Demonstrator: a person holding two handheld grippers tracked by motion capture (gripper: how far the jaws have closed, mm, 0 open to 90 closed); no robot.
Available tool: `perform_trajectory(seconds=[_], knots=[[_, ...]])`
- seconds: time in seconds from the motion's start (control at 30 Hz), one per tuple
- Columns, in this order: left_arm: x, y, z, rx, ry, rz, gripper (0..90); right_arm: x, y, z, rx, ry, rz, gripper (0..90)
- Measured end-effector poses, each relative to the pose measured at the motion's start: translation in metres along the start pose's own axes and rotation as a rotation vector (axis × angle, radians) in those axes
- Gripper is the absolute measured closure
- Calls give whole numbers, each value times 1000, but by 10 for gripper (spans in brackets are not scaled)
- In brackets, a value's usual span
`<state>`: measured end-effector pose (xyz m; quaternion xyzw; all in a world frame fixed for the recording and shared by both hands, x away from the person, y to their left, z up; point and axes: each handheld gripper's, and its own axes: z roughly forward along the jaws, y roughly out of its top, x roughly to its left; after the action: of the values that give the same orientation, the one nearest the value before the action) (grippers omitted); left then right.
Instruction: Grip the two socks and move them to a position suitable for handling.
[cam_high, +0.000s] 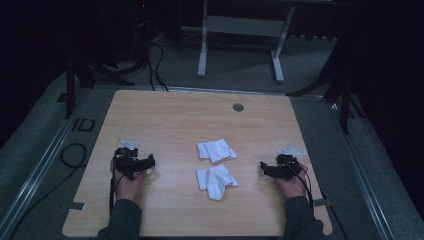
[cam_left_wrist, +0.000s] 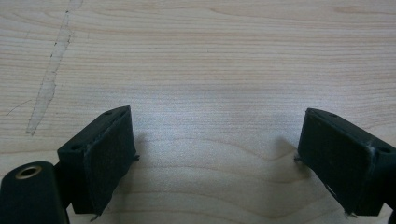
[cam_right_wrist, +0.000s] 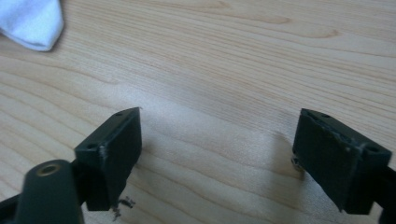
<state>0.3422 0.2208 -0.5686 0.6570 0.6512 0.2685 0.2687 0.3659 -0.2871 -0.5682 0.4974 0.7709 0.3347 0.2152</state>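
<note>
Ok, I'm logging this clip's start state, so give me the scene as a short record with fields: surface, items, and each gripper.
surface: light wooden table
items: two crumpled white cloths, far cloth and near cloth, lying apart at the table's middle
left gripper: open, nothing between the jaws, resting low at the table's left side, apart from the cloths
right gripper: open, nothing between the jaws, at the table's right side, pointing toward the cloths

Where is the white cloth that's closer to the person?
In the high view, the nearer white cloth lies in the middle of the wooden table, just below the other white cloth and between the left gripper and right gripper.
</note>
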Motion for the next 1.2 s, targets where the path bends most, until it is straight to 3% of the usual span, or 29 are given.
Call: perform_trajectory(seconds=[0.23,0.43,0.6,0.83,1.2], knots=[[0,0,0,0,1,0,109,1,0,-2,-3,-6,5,232],[0,0,0,0,0,0,109,5,1,-5,7,11,-15,374],[0,0,0,0,0,0,109,7,2,-8,14,17,-22,394],[0,0,0,0,0,0,109,13,3,-16,10,19,-54,429],[0,0,0,-2,-2,2,116,35,4,-28,32,31,-153,493]])
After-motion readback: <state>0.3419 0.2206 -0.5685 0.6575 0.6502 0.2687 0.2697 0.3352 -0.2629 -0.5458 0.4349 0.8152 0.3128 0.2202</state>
